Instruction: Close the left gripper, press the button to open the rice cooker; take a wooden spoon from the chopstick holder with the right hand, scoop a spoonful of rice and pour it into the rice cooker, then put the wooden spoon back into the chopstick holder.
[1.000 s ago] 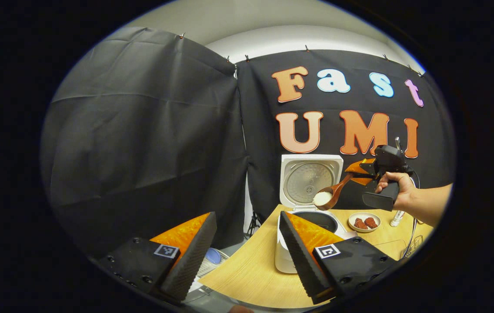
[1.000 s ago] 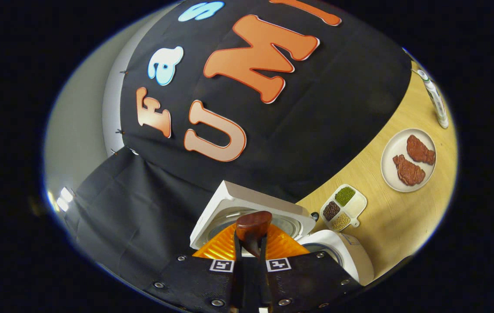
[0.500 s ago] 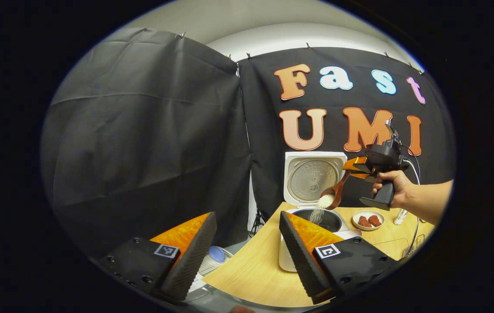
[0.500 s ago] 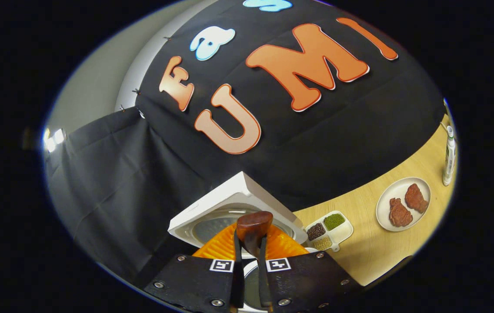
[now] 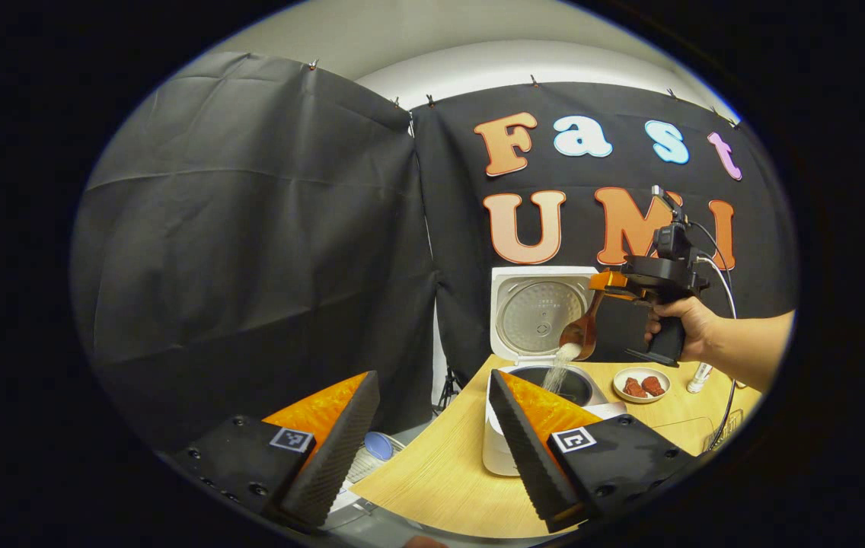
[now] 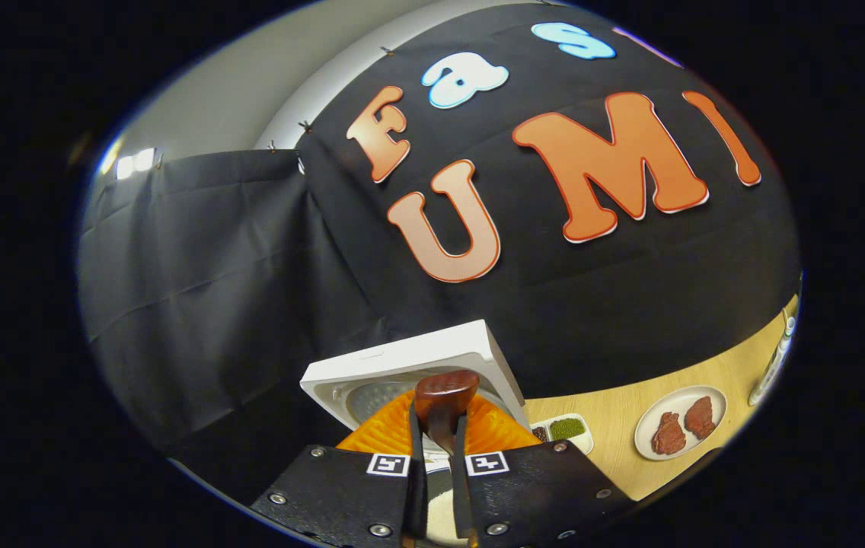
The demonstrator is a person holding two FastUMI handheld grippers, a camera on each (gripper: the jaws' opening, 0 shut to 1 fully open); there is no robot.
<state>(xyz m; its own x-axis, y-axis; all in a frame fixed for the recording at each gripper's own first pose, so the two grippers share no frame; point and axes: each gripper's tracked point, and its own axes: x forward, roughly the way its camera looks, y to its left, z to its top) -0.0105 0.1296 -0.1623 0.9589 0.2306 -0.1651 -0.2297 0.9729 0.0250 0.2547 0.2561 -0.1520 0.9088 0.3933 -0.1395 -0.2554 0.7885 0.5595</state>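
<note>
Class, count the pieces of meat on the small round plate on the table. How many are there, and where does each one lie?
2. Both lie on the plate: one piece of meat on its left half, the other piece on its right half, side by side. Nothing seems hidden.

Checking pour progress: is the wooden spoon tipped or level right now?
Tipped. In the left gripper view the wooden spoon slants bowl-down from the right gripper, and rice streams into the open rice cooker.
</note>
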